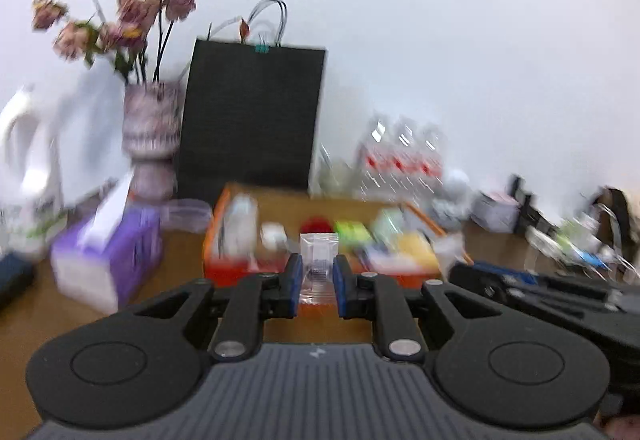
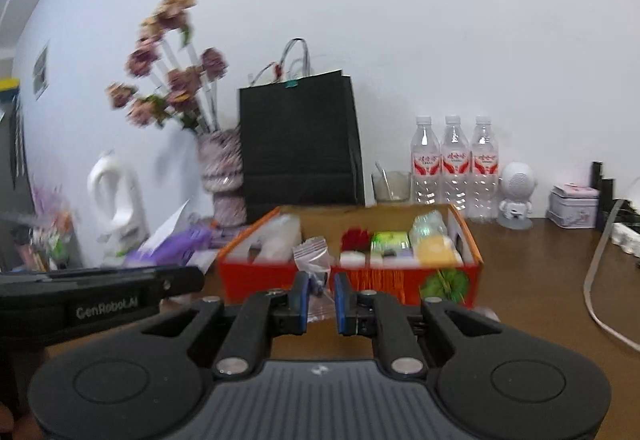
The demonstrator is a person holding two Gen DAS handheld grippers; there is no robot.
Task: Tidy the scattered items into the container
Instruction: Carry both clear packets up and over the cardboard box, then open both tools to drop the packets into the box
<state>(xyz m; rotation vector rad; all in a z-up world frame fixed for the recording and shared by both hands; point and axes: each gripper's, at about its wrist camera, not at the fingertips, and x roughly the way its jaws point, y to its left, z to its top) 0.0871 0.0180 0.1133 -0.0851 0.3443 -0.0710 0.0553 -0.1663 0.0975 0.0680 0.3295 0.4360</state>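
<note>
Legible: "GenRobot.AI" in pale lettering on left gripper (image 2: 100, 304) body, right wrist view. Bottle labels (image 2: 454, 161) red-printed, characters unreadable. Nothing else readable.

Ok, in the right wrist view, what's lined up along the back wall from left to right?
White jug → flower vase → black paper bag → glass cup → three water bottles → white robot figurine → small tin.
</note>
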